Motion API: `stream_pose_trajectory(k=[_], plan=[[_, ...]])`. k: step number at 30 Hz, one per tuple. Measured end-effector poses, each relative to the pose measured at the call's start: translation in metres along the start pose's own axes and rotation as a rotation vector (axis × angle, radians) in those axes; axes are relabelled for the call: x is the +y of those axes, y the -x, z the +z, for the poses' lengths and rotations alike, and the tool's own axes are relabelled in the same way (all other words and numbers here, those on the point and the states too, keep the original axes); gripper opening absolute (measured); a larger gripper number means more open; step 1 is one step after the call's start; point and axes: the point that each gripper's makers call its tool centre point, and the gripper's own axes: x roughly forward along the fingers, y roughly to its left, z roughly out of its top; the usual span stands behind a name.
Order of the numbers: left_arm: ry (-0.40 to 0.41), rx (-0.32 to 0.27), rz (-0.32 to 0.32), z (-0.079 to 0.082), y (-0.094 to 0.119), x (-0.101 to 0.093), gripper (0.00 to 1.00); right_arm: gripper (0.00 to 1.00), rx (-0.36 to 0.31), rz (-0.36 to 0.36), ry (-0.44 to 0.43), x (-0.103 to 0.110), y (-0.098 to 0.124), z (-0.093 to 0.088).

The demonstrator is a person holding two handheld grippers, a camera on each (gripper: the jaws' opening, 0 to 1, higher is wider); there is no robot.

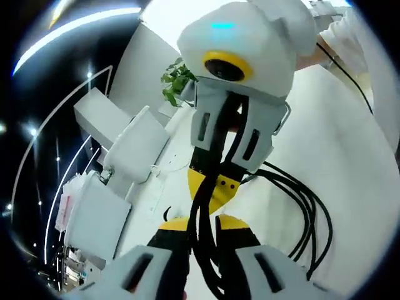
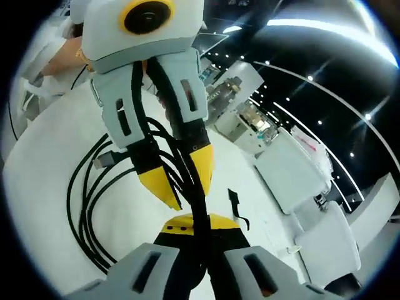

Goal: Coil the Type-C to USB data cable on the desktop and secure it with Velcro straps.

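Note:
The black data cable hangs in several loops over the white desktop. Its gathered strands run between the yellow-tipped jaws of my left gripper, which is shut on them. My right gripper comes down from above, facing it tip to tip, and is shut on the same bundle. In the right gripper view the cable loops spread to the left, and my right gripper pinches the bundle just below my left gripper. A short black Velcro strap lies loose on the desktop beside the tips.
White boxy furniture and a green plant stand beyond the desk's far edge. A person's white sleeve shows at the upper right. More white seats stand beyond the desk in the right gripper view.

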Motion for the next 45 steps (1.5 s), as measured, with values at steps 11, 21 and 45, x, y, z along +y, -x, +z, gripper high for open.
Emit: stream_pose_trajectory(k=[11, 21, 45], plan=[[0.609, -0.432, 0.008, 0.011, 0.046, 0.021, 0.35, 0.04, 0.030, -0.036, -0.140, -0.008, 0.003, -0.013], [1.153, -0.502, -0.172, -0.028, 0.038, 0.031, 0.44, 0.04, 0.018, -0.043, -0.126, -0.009, 0.004, -0.007], [1.521, -0.458, -0.328, -0.047, 0.025, 0.004, 0.55, 0.04, 0.005, -0.047, -0.215, -0.012, 0.014, -0.014]])
